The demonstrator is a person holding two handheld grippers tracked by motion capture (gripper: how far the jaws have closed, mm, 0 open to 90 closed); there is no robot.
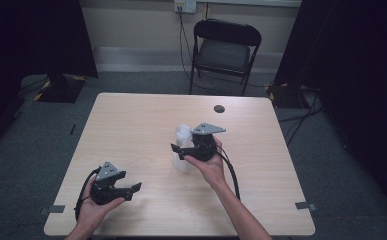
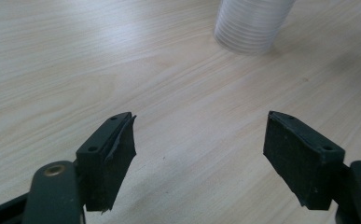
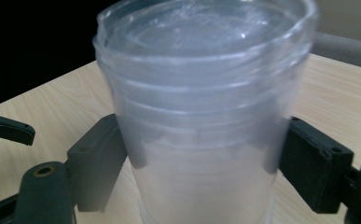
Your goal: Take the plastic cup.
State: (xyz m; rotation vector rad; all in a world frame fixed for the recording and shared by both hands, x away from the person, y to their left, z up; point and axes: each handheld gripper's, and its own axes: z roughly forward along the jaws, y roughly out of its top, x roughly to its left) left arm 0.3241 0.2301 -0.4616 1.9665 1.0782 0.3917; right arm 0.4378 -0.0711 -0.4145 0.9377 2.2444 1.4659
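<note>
A stack of clear plastic cups (image 1: 183, 142) stands upright near the middle of the wooden table (image 1: 131, 120). My right gripper (image 1: 178, 151) reaches it from the right. In the right gripper view the cups (image 3: 206, 93) sit between the jaws of the right gripper (image 3: 201, 163), and both pads lie against the stack's sides. My left gripper (image 1: 133, 189) rests near the table's front left corner, apart from the cups. Its jaws (image 2: 199, 149) stand wide open over bare wood with nothing between them, and the base of the cups (image 2: 253, 23) shows farther off.
A small dark round spot (image 1: 219, 108) marks the table's far side. A black folding chair (image 1: 223, 50) stands behind the table, with cables on the floor to the right. Dark curtains flank both sides. The left gripper's jaw tip (image 3: 10, 130) shows beyond the cups.
</note>
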